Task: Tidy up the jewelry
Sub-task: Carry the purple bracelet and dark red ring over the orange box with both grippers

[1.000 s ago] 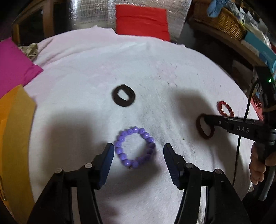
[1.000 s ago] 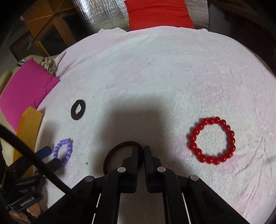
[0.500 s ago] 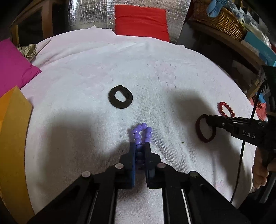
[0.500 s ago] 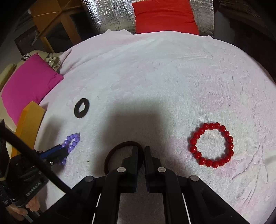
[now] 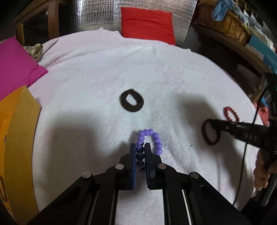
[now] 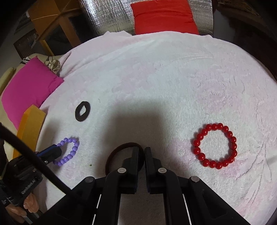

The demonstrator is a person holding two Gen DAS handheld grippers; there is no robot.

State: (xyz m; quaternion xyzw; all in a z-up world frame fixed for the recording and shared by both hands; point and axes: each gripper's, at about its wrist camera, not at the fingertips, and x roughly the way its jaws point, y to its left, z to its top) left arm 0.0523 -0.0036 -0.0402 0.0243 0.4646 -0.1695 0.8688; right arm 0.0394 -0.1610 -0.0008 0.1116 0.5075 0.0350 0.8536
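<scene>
The left gripper (image 5: 140, 152) has its jaws clamped on the purple bead bracelet (image 5: 152, 141); right of it, the right gripper (image 6: 142, 155) pinches the dark hair band (image 6: 124, 155), left of the red bead bracelet (image 6: 214, 145).

Bg: silver foil wall (image 5: 97, 13) w/ red cushion (image 5: 147, 22), pink cushion (image 5: 15, 64) left, wicker basket (image 5: 223, 22) on wood shelf (image 5: 242, 50) right, orange box (image 5: 19, 131).
</scene>
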